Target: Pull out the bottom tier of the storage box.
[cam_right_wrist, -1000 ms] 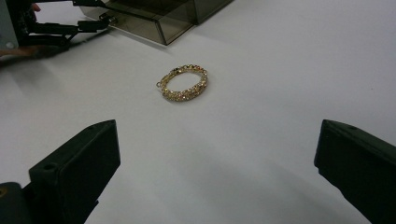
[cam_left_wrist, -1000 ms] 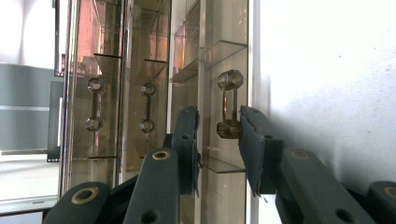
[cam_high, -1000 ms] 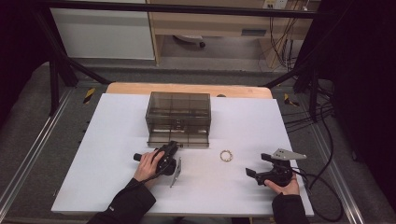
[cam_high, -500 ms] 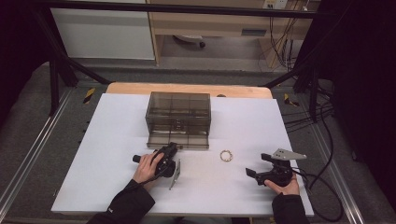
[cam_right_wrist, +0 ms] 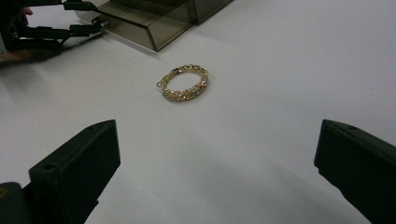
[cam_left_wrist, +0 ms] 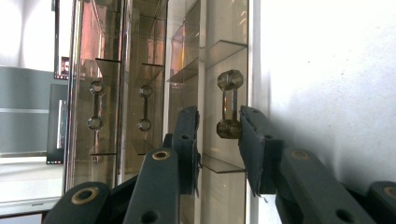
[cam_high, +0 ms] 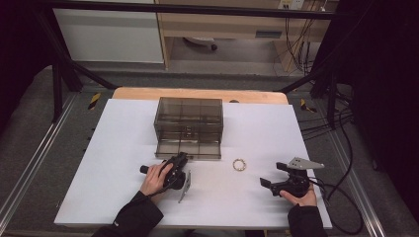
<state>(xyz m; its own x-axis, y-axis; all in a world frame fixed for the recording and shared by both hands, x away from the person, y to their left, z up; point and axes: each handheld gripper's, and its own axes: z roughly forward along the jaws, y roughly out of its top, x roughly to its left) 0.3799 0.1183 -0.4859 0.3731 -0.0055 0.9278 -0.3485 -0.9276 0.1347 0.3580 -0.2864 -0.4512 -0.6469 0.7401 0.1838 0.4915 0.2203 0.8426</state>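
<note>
Left gripper [cam_high: 184, 159] sits at the front of the smoked drawer box [cam_high: 188, 121], jaws either side of the lowest drawer's handle [cam_left_wrist: 228, 105]. In the left gripper view the jaws stand close around that handle [cam_left_wrist: 228, 105] with a thin gap each side; can't tell if the pads actually press it. The bottom drawer [cam_high: 188, 149] is pulled out toward the person, its front edge sticking past the box onto the tabletop [cam_high: 99, 163]. Two more handles show on the drawers beside it in the left gripper view, untouched.

Right gripper [cam_high: 269, 180] rests low on the tabletop at the person's right, jaws wide apart, nothing between them. It points at the gold bracelet [cam_right_wrist: 183, 83], which lies flat on the bare white surface, near the right front corner of the open drawer but apart from it, between the two grippers [cam_high: 239, 164].

Open room: wide bare tabletop left of the box and along the near edge; a clear strip between bracelet and right gripper. Right hand [cam_high: 298, 196] sits close to the near right corner of the tabletop. Box stands mid-table, back edge near the wooden strip [cam_high: 197, 94] at the far side. Cable [cam_high: 346, 168] trails off the right edge.
</note>
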